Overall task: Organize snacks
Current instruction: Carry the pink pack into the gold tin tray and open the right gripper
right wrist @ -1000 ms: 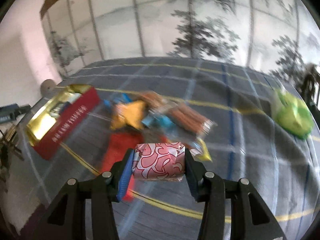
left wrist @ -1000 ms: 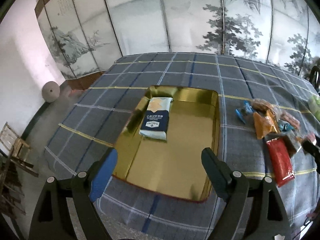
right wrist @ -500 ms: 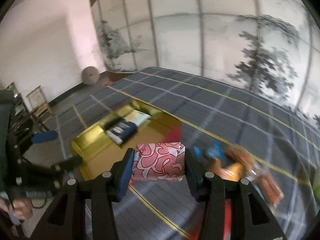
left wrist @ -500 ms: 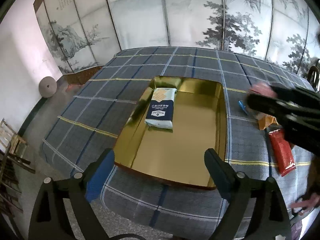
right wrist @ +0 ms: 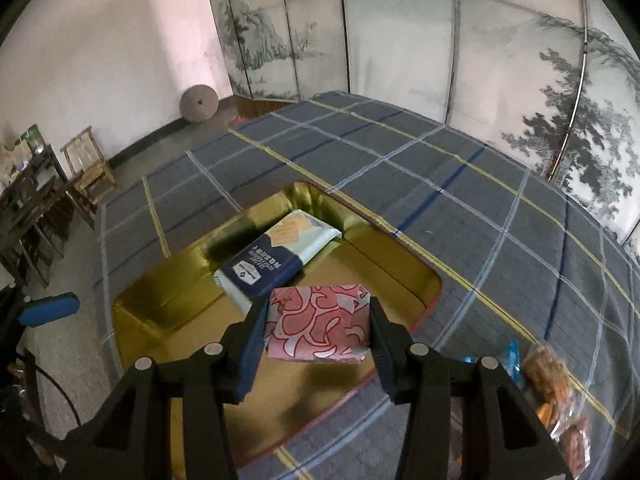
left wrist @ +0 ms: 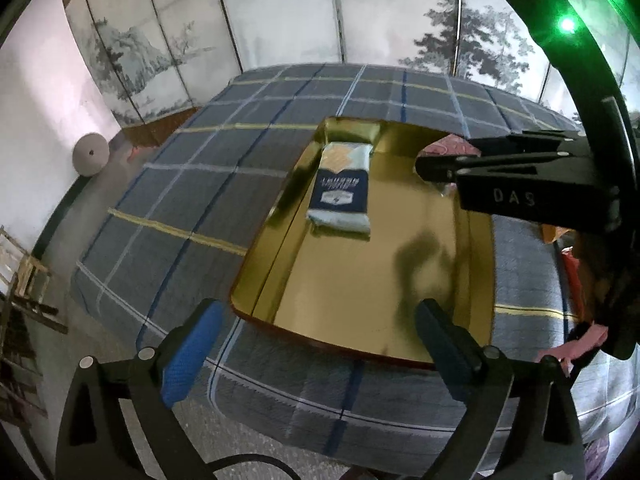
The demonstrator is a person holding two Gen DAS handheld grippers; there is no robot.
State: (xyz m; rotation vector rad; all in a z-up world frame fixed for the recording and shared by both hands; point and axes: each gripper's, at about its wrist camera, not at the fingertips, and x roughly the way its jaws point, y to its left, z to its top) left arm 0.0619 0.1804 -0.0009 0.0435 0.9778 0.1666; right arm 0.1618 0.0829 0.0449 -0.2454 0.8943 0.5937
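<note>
A: Plaid-clothed worktop (left wrist: pixel 280 128), painted folding screen (right wrist: pixel 400 40) behind. Gold tin tray (right wrist: pixel 168 300) on it?

B: Yes, blue-and-white snack packet (right wrist: pixel 272 260) lies flat inside, far end.

A: Right tongs (right wrist: pixel 316 328)?

B: Clamped on a pink-and-white patterned snack pack (right wrist: pixel 316 324), held above the tray.

A: Left tongs (left wrist: pixel 316 344)?

B: Jaws have just been opening, wide now, nothing between them, by the tray's near edge.

A: Other snacks (right wrist: pixel 548 376)?

B: Loose on the cloth, right of the tray.

Soft, dim daylight in both views, strong fisheye bending with black corners, green lens flare (left wrist: pixel 568 24) at upper right of the left wrist view, glare and a dark shadow on the gold tray (left wrist: pixel 360 280), blurred snack pile (right wrist: pixel 556 392) at lower right of the right wrist view
</note>
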